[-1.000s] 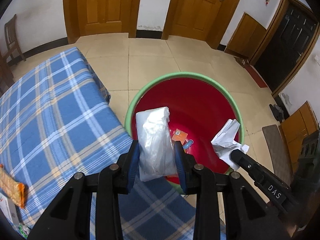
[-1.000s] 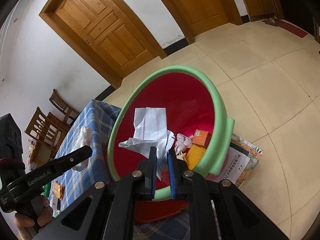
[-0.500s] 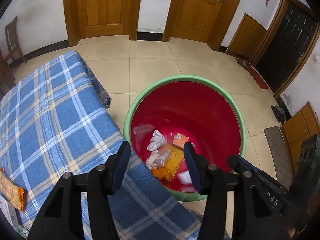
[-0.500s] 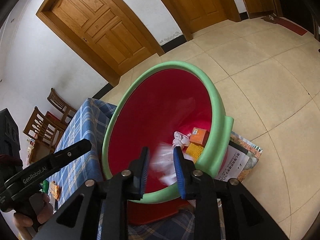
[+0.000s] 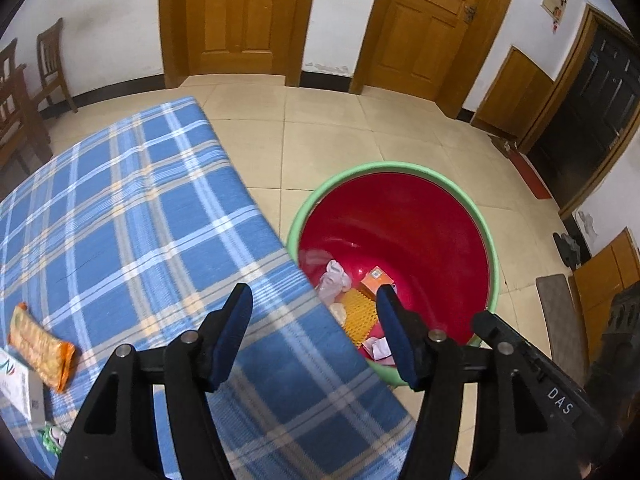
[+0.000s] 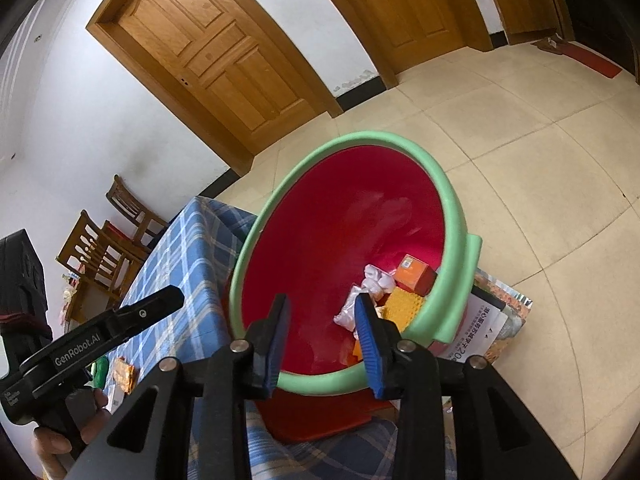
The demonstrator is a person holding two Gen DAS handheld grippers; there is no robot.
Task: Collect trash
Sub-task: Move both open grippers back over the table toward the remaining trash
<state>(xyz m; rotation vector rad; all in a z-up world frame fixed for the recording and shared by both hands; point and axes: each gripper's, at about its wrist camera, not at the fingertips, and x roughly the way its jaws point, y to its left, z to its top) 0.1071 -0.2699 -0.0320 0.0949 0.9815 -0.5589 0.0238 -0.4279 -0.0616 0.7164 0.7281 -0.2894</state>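
Observation:
A red bin with a green rim [image 5: 494, 264] [image 6: 454, 216] stands on the floor against the table's edge. Inside lie crumpled white trash [image 5: 334, 278] [image 6: 376, 274], a small orange box [image 5: 378, 276] [image 6: 414, 270] and a yellow mesh piece [image 5: 358, 312] [image 6: 406, 306]. My left gripper [image 5: 314, 328] hovers over the table edge beside the bin, jaws opening, nothing between them. My right gripper [image 6: 322, 324] hangs above the bin's near rim, jaws opening and empty. An orange snack wrapper [image 5: 40, 348] [image 6: 124, 374] lies on the blue plaid tablecloth [image 5: 120, 220] [image 6: 188, 264].
A white box [image 5: 18, 386] and a green wrapper [image 5: 52, 438] sit at the table's near left. Papers and packets [image 6: 486, 320] lie on the floor behind the bin. Wooden chairs [image 6: 104, 248] stand by the far wall. Tiled floor [image 5: 340, 128] stretches to the doors.
Both grippers opened: the left let go of a white plastic bag and the right let go of crumpled white paper, and both dropped into the bin. The left gripper shifted left over the table.

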